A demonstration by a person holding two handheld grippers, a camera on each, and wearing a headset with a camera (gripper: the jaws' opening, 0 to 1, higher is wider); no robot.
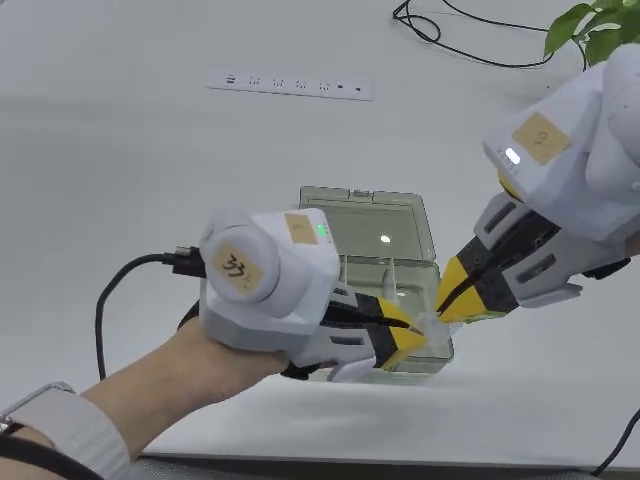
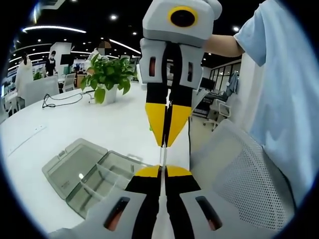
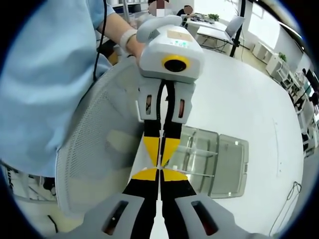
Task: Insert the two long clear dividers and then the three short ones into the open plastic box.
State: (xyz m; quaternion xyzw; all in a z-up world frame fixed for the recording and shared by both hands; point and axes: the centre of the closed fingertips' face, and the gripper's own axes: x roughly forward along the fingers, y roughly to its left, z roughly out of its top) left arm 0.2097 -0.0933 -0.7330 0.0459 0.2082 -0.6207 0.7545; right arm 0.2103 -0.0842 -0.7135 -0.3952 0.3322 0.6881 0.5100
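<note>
Though not finished, clearly past the start: clear strips (image 3: 192, 159) already standing inside the base of the open plastic box (image 1: 432, 268), splitting it into compartments (exact count hard to read through clear plastic, so no telling whether both long ones and some short ones are in). Above the box's near edge, left tool (image 1: 410, 337) and right tool (image 1: 447, 303) meeting tip to tip, each with jaws pressed together. Between the tips, seen edge-on in the left gripper view, a thin clear divider (image 2: 162, 155), pinched at one end by the left tool and apparently at the other by the right; long or short, cannot tell. Held just over the box's near wall, not yet seated in any slot. Lid (image 1: 365, 222) lying flat on the tabletop (image 1: 120, 180) behind the base, out of the way. Left to do, by this reading: lower this piece into its grooves, then fit whatever remains of the five.
</note>
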